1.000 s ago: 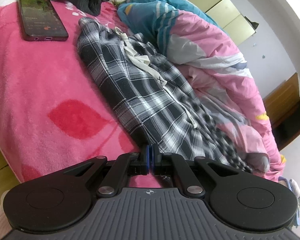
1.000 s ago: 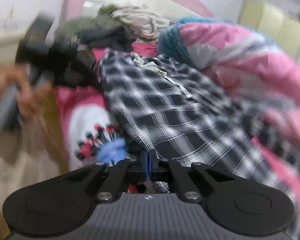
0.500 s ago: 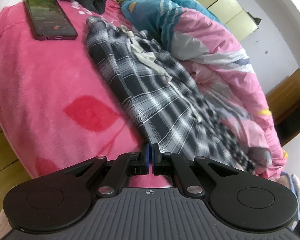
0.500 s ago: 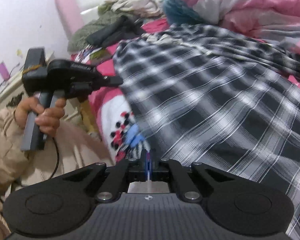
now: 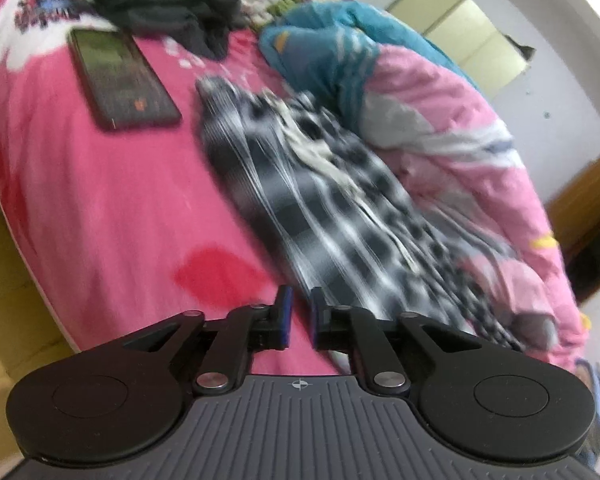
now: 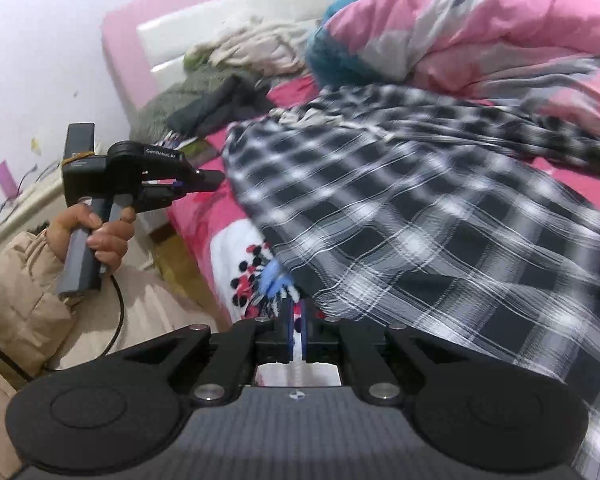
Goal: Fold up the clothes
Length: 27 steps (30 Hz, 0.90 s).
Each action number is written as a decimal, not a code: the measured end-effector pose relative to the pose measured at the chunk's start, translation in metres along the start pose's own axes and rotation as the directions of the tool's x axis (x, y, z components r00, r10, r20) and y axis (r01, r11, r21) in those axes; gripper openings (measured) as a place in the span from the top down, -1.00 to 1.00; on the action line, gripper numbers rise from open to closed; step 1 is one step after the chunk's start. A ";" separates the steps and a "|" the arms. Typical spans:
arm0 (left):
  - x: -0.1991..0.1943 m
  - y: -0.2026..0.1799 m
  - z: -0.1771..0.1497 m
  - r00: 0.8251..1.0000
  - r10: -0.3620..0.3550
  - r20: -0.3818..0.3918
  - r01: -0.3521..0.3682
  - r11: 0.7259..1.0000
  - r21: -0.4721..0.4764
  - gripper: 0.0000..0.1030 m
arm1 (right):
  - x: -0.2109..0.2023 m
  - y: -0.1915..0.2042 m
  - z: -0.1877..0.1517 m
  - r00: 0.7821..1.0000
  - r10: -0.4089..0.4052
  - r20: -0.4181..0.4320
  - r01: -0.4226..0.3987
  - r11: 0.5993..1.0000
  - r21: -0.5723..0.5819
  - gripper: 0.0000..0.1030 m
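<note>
Pink blanket (image 5: 100, 208) carries the plaid trousers (image 5: 320, 208) lying stretched beside the heaped quilt (image 5: 440, 128), phone (image 5: 122, 80) near their waist, left gripper (image 5: 299, 307) jaws parted and empty, right gripper (image 6: 296, 314) slightly apart, seemingly empty though blurred.

the bed (image 5: 100, 208) is covered with a bright pink fleece blanket printed with red leaf shapes and white patches carrying small dark and red flowers. on it, a black and white plaid garment (image 5: 312, 216) lies stretched out lengthwise, with a pale drawstring near its far end; it is blurred in both views. a dark phone (image 5: 122, 80) lies flat on the blanket just beside the garment's far end. a bunched pink, teal and grey quilt (image 5: 440, 136) runs along the garment's other side, touching it. at the head of the bed sits a heap of dark and cream clothes (image 5: 168, 4), against a pink headboard (image 6: 204, 4).
</note>
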<state>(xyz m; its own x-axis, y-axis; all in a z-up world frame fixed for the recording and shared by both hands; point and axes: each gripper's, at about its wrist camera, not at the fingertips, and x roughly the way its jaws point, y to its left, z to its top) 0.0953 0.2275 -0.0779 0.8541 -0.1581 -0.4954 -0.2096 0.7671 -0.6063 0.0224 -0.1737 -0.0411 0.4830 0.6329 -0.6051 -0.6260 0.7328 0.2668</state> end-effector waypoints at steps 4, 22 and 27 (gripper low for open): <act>-0.002 -0.005 0.008 1.000 0.009 0.030 -0.010 0.999 0.031 0.69 | -0.012 -0.006 -0.004 0.998 -0.025 0.050 0.022 0.998 0.061 0.94; 0.003 -0.068 -0.042 0.998 0.028 -0.057 -0.008 0.944 0.329 0.62 | -0.062 -0.080 -0.092 0.983 -0.148 0.105 0.044 0.755 0.654 0.91; 0.000 -0.102 -0.073 0.991 -0.038 -0.126 0.089 0.898 0.431 0.57 | -0.144 -0.112 -0.135 0.908 -0.368 0.202 0.055 0.583 0.811 0.53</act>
<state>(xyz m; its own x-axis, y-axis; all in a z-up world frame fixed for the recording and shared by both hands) 0.0822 0.1044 -0.0616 0.7944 -0.2646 -0.5467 0.0934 0.9426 -0.3205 -0.0598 -0.3802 -0.0851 0.7923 0.3557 -0.4957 0.1583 0.6648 0.7301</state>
